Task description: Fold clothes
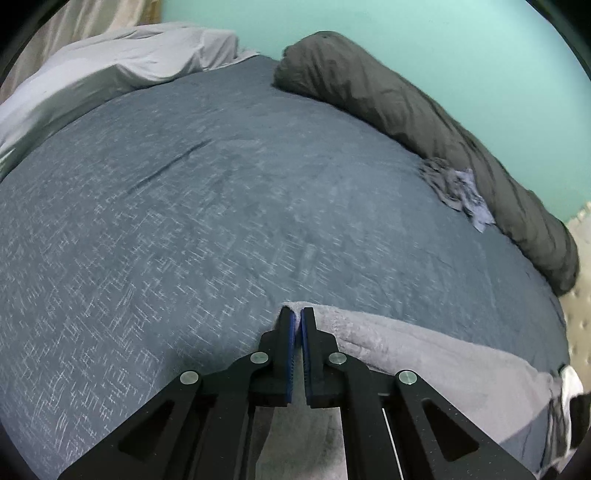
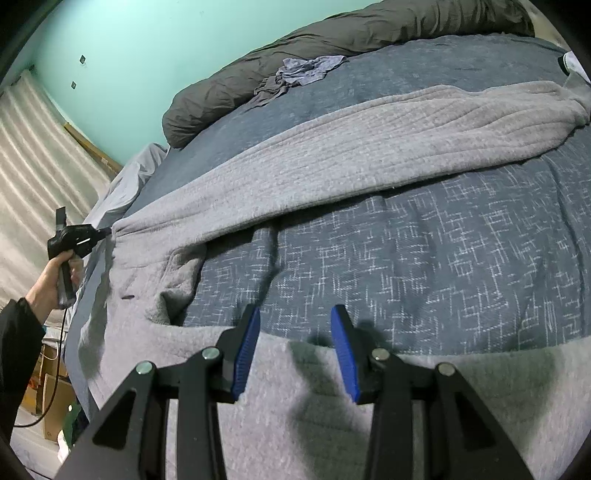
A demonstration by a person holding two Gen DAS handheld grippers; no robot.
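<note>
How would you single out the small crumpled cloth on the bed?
Start at the dark grey rolled duvet along the turquoise wall. Against its near side, on the blue patterned bedspread, lies the small crumpled cloth: bluish-lilac and bunched up, unlike the big, spread-out grey sweater.

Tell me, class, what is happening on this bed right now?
A person is folding a grey garment spread on a blue patterned bedspread. The left gripper is shut on the garment's edge. The right gripper is open above another part of it, gripping nothing.
</note>
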